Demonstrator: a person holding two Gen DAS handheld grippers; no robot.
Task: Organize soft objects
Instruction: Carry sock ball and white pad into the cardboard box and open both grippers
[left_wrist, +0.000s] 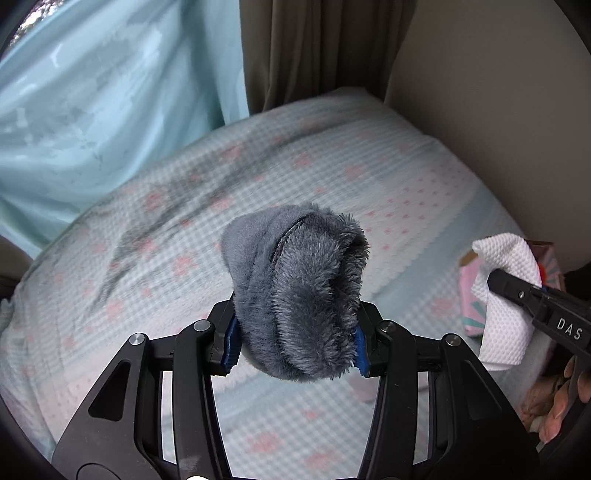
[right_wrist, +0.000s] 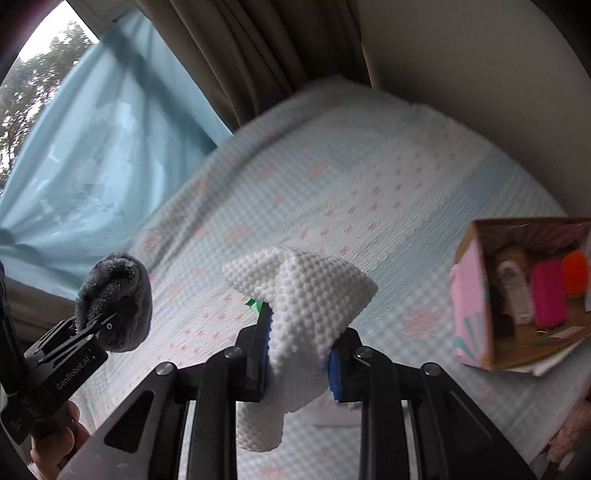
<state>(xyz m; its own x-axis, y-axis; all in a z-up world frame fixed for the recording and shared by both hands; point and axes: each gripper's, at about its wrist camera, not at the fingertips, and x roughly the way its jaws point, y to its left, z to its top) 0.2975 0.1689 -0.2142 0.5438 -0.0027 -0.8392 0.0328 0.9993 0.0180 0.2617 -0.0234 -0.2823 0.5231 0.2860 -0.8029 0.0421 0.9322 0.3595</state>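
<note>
Grey plush (left_wrist: 295, 295) | clamped in left tongs (left_wrist: 293, 345) | white cloth (right_wrist: 306, 314) in right tongs (right_wrist: 299, 363)

Both tools are matte black frames with triangular cut-outs and round silver screw heads — the left gripper (left_wrist: 295, 341) and right gripper (right_wrist: 299, 356) carry ribbed blue pads (left_wrist: 229, 345) inside their fingers. White lettering reads "DAS" and "GenRobot.AI". Bare skin of the left hand (right_wrist: 55, 448) shows — no sleeve visible.
</note>
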